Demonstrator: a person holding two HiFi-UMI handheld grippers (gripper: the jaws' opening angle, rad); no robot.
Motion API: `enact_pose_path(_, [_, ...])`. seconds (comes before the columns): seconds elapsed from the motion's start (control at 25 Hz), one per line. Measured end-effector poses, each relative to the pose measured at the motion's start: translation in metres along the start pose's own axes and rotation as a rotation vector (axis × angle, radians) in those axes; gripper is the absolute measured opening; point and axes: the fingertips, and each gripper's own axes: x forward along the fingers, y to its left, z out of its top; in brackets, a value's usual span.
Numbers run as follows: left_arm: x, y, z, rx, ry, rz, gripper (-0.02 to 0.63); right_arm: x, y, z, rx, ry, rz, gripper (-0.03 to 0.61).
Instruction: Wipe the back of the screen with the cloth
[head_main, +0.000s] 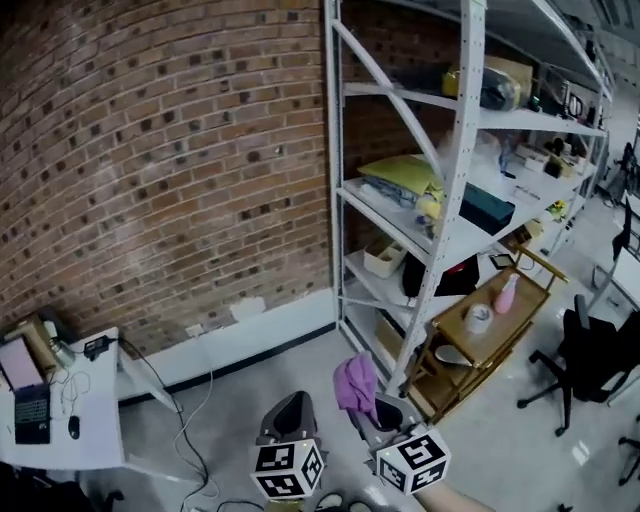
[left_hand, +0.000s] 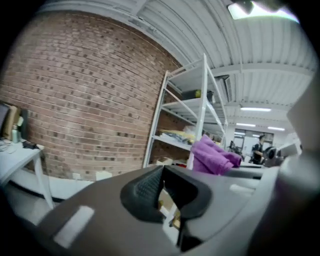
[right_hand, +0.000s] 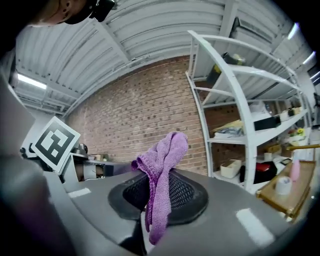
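A purple cloth hangs pinched in my right gripper, which is shut on it at the bottom middle of the head view. In the right gripper view the cloth sticks up from the jaws of the right gripper and drapes down their front. Just left of it my left gripper is held up with its jaws together and nothing between them. The left gripper view shows that gripper's pads meeting, with the cloth off to the right. An open laptop sits on a white desk at lower left.
A brick wall fills the left. Tall white shelving with boxes and bags stands to the right. A wooden cart carries a pink bottle. A black office chair is at far right. Cables trail on the floor.
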Motion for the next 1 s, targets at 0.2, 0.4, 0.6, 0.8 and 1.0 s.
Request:
enact_pose_path(0.2, [0.064,-0.092,-0.007,0.088,0.079,-0.357,0.008,-0.044,-0.081,0.007,0.049,-0.057,-0.352,0.058])
enact_pose_path(0.4, [0.076,-0.187,-0.031,0.158,0.156,-0.664,0.008,-0.125,-0.117,0.002,0.094,-0.075,-0.664,0.058])
enact_pose_path(0.6, [0.041,-0.277,-0.069,0.212,0.238,-0.959,0.008,-0.23,-0.121,-0.02,0.129,-0.109,-0.99,0.058])
enact_pose_path(0.8, [-0.006,-0.36,-0.111,0.279,0.317,-1.203,0.008,-0.327,-0.112,-0.046,0.191,-0.142,-1.259,0.058])
enact_pose_path(1.0, [-0.051,-0.432,-0.136,0.324,0.356,-1.373,0.008,-0.409,-0.102,-0.064,0.224,-0.166,-1.443,0.058])
